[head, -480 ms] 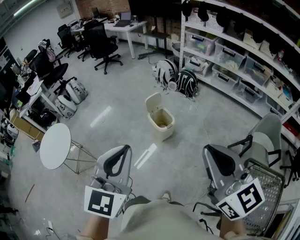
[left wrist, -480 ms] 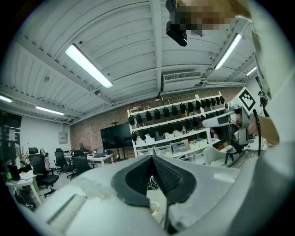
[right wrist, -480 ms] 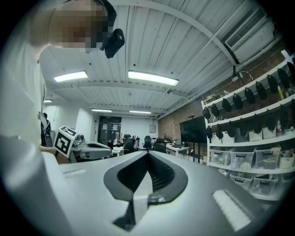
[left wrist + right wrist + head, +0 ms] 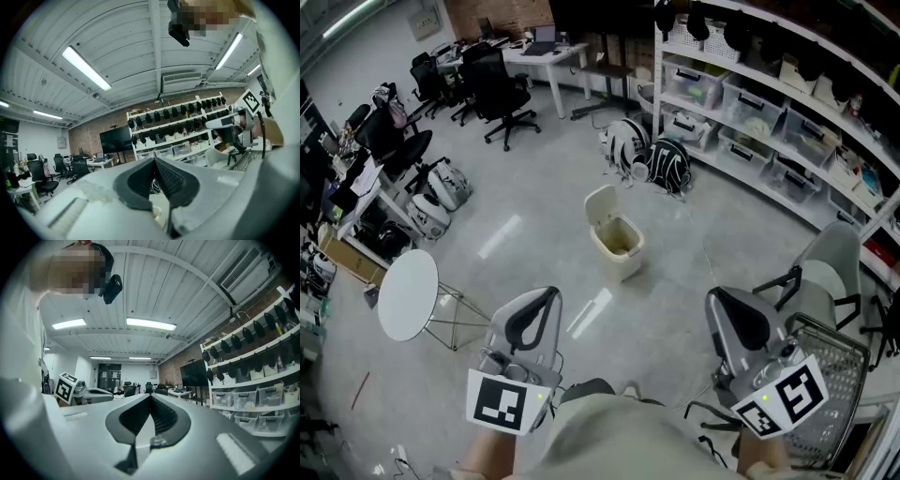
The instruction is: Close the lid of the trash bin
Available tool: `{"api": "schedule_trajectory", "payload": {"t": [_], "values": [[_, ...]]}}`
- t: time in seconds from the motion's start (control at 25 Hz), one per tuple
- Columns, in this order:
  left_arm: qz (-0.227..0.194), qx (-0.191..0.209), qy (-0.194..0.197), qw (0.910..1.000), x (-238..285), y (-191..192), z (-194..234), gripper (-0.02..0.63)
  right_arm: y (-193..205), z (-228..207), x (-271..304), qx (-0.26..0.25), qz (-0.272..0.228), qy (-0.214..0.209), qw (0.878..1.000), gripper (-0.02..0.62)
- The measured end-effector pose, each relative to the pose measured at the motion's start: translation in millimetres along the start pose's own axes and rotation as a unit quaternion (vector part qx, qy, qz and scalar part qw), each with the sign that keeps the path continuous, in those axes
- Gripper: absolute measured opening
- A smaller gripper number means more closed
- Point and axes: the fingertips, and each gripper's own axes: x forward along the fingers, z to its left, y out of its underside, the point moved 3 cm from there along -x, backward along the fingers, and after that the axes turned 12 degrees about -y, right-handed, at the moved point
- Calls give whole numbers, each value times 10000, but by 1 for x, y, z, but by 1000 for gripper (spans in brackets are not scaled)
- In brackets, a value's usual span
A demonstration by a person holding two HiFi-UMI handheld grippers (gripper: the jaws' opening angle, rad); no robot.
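The cream trash bin (image 4: pixel 621 249) stands on the grey floor in the middle of the head view. Its lid (image 4: pixel 601 205) is tipped up at the bin's far-left side and the inside shows. My left gripper (image 4: pixel 547 296) is low at the left, close to my body, shut and holding nothing. My right gripper (image 4: pixel 718 299) is low at the right, also shut and empty. Both are well short of the bin. In the left gripper view the left gripper (image 4: pixel 153 160) points up at shelves and ceiling. In the right gripper view the right gripper (image 4: pixel 150 397) points across the room.
A round white table (image 4: pixel 408 293) stands left of me. A wire cart (image 4: pixel 841 377) and a grey chair (image 4: pixel 827 272) are at the right. Backpacks (image 4: pixel 652 159) lie beyond the bin by long shelves (image 4: pixel 769 103). Office chairs (image 4: pixel 502 89) and desks fill the far left.
The head view has shifted a little, so the bin sits slightly higher and further left. Both grippers hold the same pose and stay shut.
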Motion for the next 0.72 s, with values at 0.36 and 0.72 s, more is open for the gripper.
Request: {"api": "schedule_trajectory", "payload": {"t": [0.36,0.72], "values": [[18,-68,137,9999,11,6,-5,3,11,-3,8,43,99,-120,9999,3],[-93,-127,234,9996,58,18,3,3,35,-38,38,32,345,21,9994,3]]}}
